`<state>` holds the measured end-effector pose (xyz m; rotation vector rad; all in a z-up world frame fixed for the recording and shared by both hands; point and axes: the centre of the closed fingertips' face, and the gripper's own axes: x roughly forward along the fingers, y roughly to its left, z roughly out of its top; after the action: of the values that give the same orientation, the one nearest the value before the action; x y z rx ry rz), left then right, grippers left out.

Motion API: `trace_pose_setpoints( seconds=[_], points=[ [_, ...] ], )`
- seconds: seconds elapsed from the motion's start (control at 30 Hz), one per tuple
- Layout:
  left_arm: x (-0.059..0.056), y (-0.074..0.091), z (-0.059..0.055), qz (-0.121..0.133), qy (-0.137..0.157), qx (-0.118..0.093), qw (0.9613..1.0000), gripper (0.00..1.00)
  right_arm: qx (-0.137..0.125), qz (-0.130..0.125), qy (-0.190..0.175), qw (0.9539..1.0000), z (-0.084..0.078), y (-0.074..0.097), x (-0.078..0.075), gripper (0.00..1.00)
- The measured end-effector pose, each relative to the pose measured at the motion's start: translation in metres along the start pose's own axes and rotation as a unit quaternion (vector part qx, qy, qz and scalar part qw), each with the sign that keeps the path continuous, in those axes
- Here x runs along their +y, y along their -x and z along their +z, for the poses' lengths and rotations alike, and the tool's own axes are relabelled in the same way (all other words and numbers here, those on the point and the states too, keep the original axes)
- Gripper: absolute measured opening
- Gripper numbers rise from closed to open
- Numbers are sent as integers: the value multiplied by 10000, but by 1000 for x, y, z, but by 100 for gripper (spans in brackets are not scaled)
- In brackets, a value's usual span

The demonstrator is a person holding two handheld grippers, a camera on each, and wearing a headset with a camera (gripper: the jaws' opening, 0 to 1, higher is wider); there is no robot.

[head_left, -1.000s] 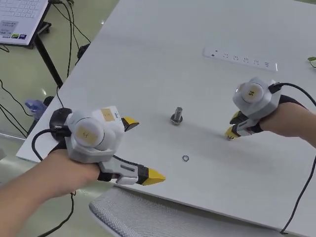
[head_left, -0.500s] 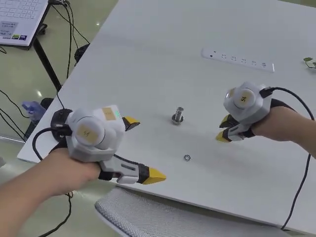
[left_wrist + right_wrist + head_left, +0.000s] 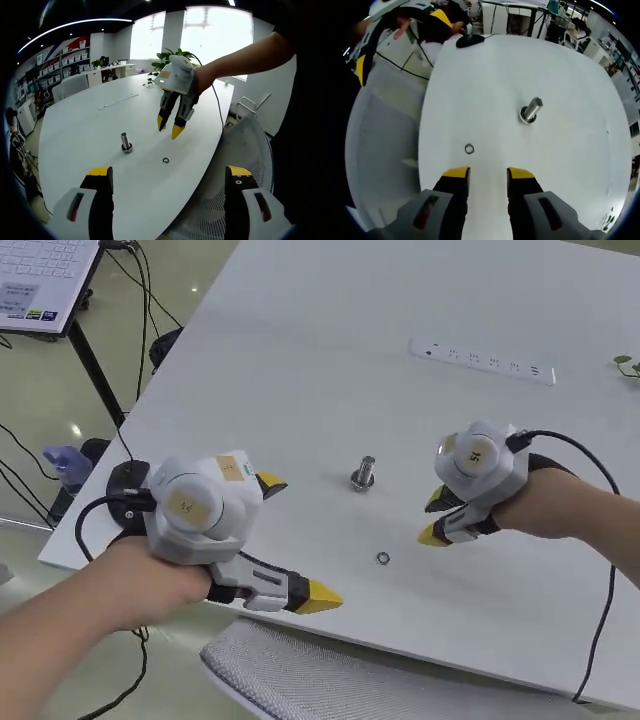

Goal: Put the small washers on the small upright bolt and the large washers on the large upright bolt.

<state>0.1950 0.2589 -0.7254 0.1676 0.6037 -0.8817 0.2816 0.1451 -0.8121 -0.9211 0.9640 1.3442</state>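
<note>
White table (image 3: 300, 360): washer (image 3: 382, 559) near bolt (image 3: 363, 474), size unclear

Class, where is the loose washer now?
In the head view, the washer lies on the table between the bolt and the near edge, left of the right gripper.

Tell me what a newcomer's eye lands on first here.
The two yellow-tipped tools stand out. The left hand-held gripper is wide open at the near edge of the white table, and the right hand-held gripper is open above it. Between them an upright bolt stands mid-table, with a small washer lying flat nearer the edge.
</note>
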Motion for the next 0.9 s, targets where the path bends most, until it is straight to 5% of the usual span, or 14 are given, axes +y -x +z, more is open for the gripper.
trace_pose_setpoints(
  seconds=[0.9],
  points=[
    [-4,-4,1,-6,25,8,10000,89,-52,152,352,9993,-4,-61,21,31]
  ],
)
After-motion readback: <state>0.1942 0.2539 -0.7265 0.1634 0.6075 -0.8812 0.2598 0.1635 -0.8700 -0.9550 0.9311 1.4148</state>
